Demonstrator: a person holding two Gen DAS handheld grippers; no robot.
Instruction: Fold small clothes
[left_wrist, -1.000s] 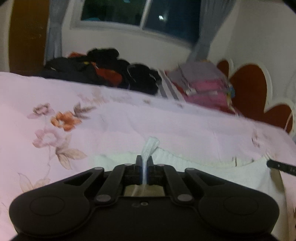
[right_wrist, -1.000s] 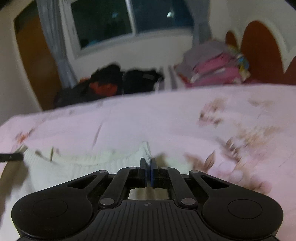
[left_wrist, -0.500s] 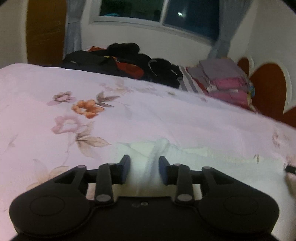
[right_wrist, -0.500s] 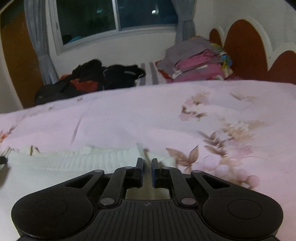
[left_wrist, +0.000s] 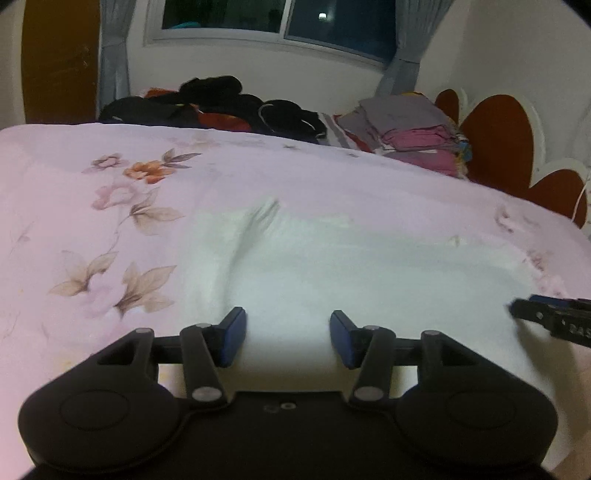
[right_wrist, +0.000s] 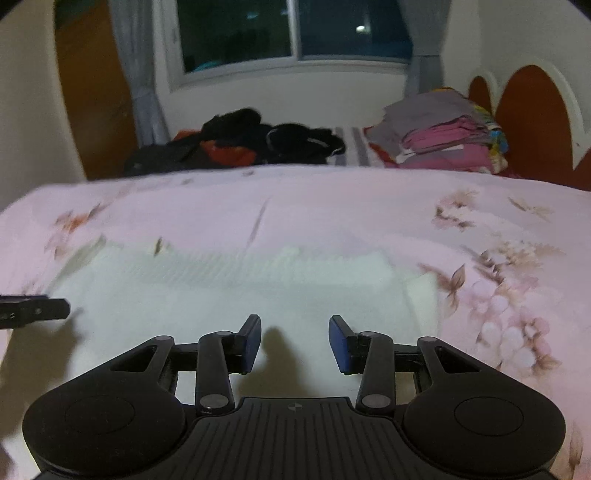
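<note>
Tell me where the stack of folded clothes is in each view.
Left wrist: folded pink and grey stack, upper right, on the far side of the bed.
Right wrist: the same stack, upper right.
Shared landmark: dark clothes pile left of it.

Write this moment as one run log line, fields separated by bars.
left gripper: open | right gripper: open | white garment: flat on floral bedspread, unheld

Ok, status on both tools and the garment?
Left tool open, right tool open. White garment flat on floral bedspread, released. Nothing in the way.
</note>
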